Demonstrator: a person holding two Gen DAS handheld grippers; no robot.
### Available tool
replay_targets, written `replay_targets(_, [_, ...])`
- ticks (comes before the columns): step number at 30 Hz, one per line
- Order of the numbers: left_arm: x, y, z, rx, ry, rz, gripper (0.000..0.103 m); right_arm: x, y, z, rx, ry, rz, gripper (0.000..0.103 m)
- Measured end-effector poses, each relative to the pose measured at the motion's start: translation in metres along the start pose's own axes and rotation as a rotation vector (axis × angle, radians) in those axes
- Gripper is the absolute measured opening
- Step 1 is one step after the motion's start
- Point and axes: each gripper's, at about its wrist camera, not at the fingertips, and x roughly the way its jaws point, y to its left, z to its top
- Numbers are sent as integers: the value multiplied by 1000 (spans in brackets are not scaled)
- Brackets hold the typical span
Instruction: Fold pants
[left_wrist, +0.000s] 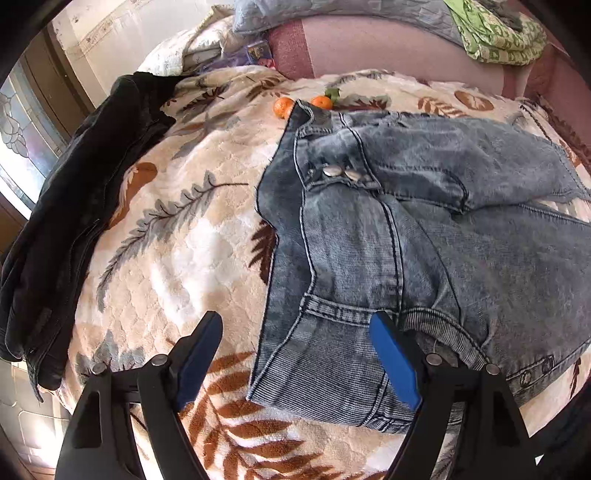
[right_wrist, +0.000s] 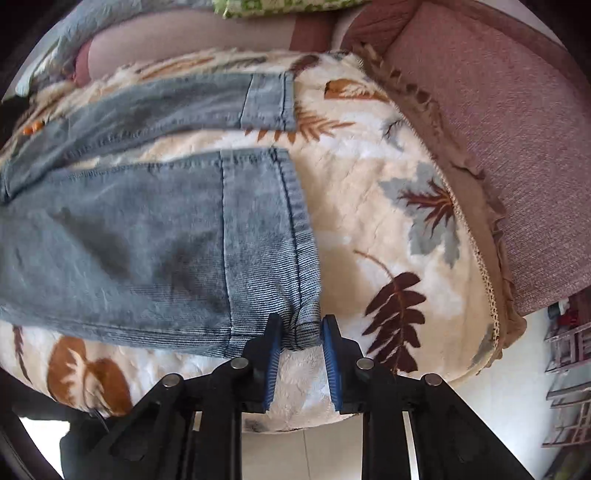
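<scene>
on the leaf-patterned cream blanket (left_wrist: 177, 258) the washed blue denim pants (left_wrist: 388, 240) lie spread, legs apart, folding seemingly not begun. left gripper (left_wrist: 301, 365) hovers wide open at the waistband, holding nothing; right gripper (right_wrist: 300, 332) stands narrowly open, straddling the near leg's hem corner, not visibly pinching it.

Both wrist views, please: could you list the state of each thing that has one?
Jeans: spread flat on the blanket, legs apart, not folded yet.
Left gripper: open wide, over the waistband corner.
Right gripper: partly open, the near leg's hem corner between its fingers, not clamped.
Black jacket: lying crumpled at the blanket's edge.
Blanket: spread out.
</scene>
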Motion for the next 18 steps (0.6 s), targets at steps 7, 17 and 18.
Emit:
replay_targets(7, [-5,16,34,-57,-28,-79,85,-50,-42,38,159,-103,99,66])
replay_targets(17, [70,27,190,-246,-59,-154,83,17,-47,216,273,-171,296,73])
replay_targets(18, [79,25,199,-243,-51,-136,79,26,-44,232,261,-170,284,73])
